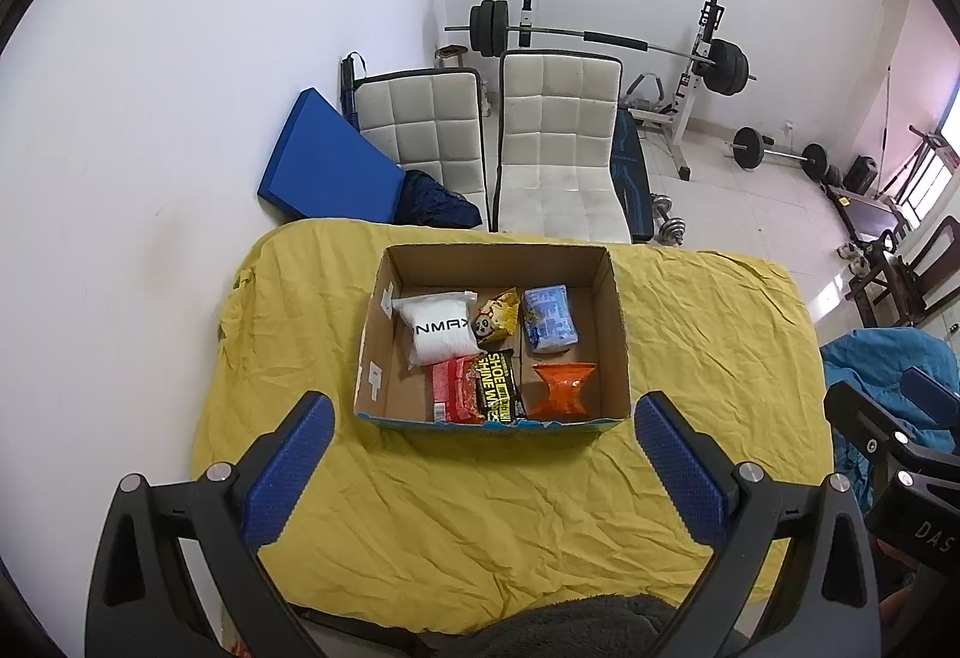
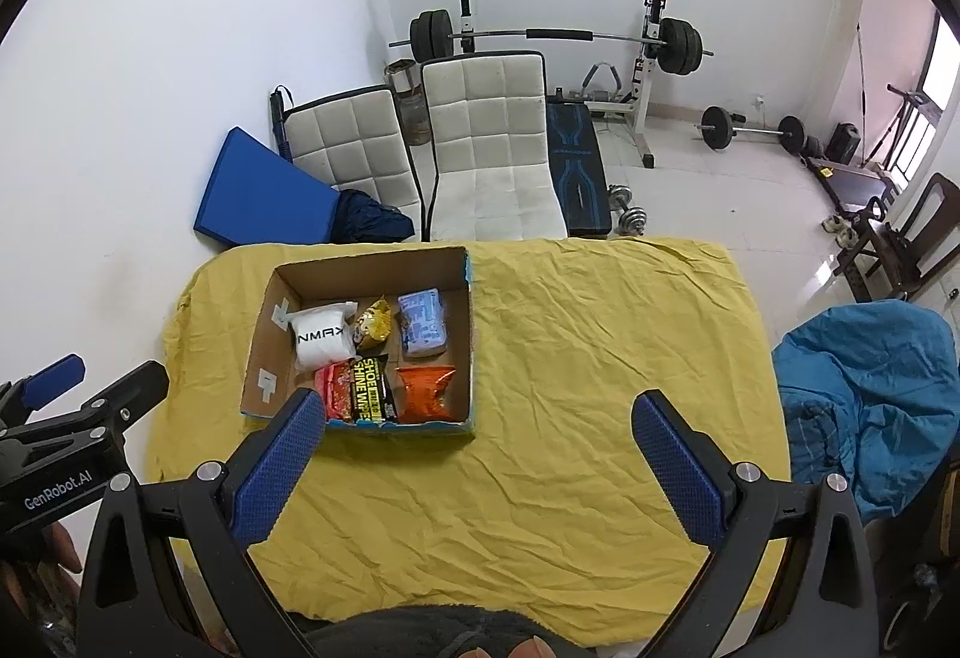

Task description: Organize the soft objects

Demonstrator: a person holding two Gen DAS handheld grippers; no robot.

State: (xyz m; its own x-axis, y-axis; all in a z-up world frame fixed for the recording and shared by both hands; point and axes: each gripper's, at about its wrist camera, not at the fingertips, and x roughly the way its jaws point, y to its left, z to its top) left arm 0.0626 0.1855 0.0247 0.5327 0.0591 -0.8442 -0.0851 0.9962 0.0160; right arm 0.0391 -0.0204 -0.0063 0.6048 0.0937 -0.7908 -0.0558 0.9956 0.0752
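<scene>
Packets sitting in cardboard box (image 1: 618,310) on yellow cloth (image 1: 540,508) | left gripper (image 1: 480,454) and right gripper (image 2: 480,454) hovering, jaws apart, empty | orange pouch (image 1: 564,388) looking light, squashy, slippery: pinching mid-body probably safest

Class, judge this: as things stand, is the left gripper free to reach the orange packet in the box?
Probably yes: the left gripper is open and empty, the cardboard box has no lid, and the orange packet lies uncovered near its front wall.
</scene>
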